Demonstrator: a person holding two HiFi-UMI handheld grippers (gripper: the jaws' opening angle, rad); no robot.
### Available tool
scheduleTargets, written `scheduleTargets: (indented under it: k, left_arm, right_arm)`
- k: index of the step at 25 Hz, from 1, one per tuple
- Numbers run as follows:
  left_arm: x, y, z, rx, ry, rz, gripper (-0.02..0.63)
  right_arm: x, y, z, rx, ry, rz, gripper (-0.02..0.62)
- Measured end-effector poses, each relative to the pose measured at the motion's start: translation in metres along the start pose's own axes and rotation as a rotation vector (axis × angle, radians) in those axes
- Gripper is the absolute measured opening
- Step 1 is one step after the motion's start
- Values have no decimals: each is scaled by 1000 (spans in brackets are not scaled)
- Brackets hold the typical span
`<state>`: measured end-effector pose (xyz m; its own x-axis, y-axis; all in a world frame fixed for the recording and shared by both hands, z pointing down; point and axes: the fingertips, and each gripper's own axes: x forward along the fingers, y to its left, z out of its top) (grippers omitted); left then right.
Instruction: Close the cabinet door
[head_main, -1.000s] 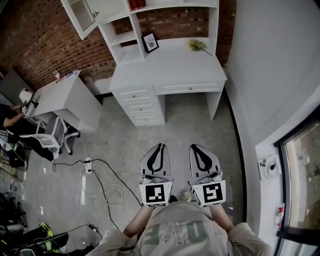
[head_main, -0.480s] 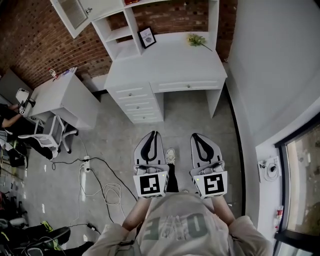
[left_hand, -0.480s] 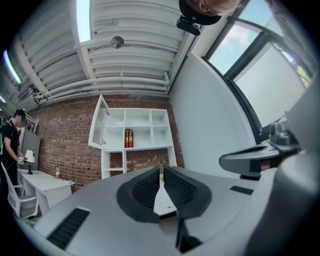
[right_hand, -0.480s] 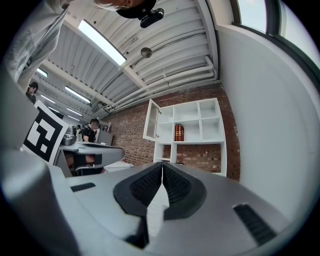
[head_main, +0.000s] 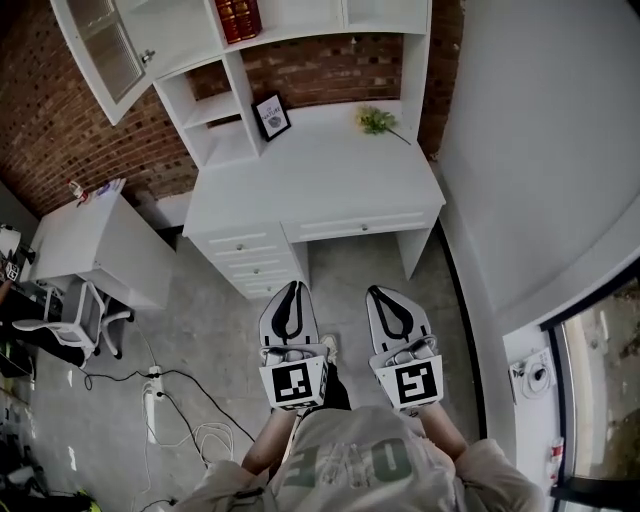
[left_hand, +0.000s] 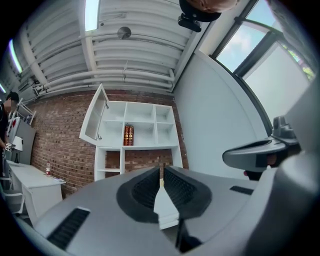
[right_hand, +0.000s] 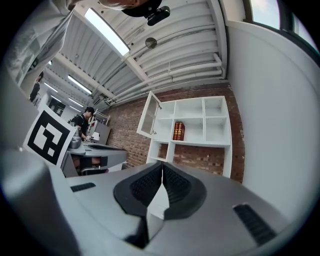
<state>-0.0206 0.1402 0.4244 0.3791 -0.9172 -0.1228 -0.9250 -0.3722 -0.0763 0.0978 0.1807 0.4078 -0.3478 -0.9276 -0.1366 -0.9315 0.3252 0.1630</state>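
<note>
White desk (head_main: 320, 170), framed picture (head_main: 271, 116) and flower sprig (head_main: 375, 120) on it, red books (head_main: 238, 17) on shelf (head_main: 300, 33) above

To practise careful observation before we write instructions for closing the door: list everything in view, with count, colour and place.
cabinet door: one, white with glass, open at the shelf unit's upper left
shelf unit: one, white, on the desk against the brick wall
books: two, red, upright in an upper compartment
picture frame: one, black, on the desk
flowers: one bunch, yellow-green, lying on the desk
desk: one, white, with drawers
side table: one, white, left of the desk
chair: one, white, by the side table
cables: several, black and white, on the floor at left
left gripper: grey, shut, empty
right gripper: grey, shut, empty
</note>
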Motion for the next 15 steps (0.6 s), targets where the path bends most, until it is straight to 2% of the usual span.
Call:
scheduleTargets:
  k: [6,15]
  left_arm:
    - [112,55,0,1,-21,-10,32]
    - [269,152,6,-5,-58,3,32]
  right_arm:
    - [116,-39,-8,17,6,-25,17]
    - [304,-65,-7,42,-39,14,17]
